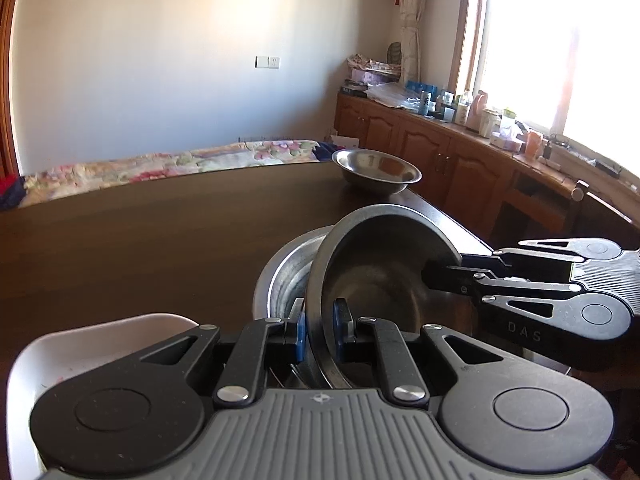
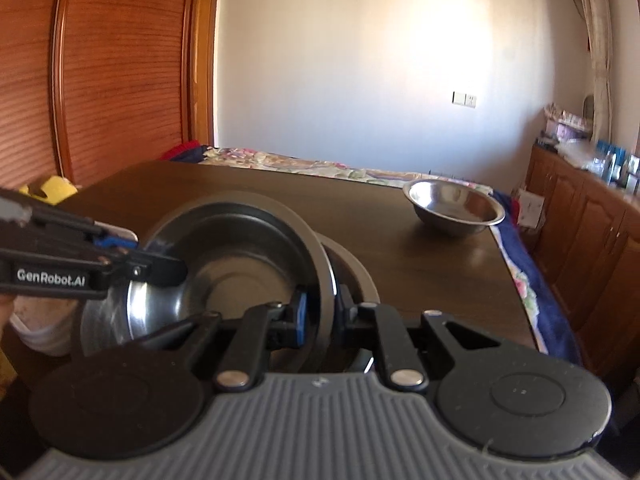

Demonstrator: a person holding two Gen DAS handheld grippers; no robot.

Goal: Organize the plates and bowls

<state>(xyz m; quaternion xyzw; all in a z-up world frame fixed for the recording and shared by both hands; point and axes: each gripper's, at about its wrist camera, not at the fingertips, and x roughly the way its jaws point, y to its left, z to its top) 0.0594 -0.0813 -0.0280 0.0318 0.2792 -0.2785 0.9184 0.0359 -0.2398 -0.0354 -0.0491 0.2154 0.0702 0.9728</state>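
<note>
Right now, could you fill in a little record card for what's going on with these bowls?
Held item: tilted steel bowl, tipped on edge
Left claw: shut on the tilted steel bowl's near rim
Right claw: shut on the same bowl's opposite rim
Beneath it: second steel bowl, resting on the table
Set apart: far steel bowl, upright near the table's far corner
Also there: white dish at the left claw's side
Surface: dark wooden table

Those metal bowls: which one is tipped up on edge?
The nearest steel bowl, pinched at its rim by the left gripper and right gripper. The far bowl sits upright near the table's corner, untouched.
</note>
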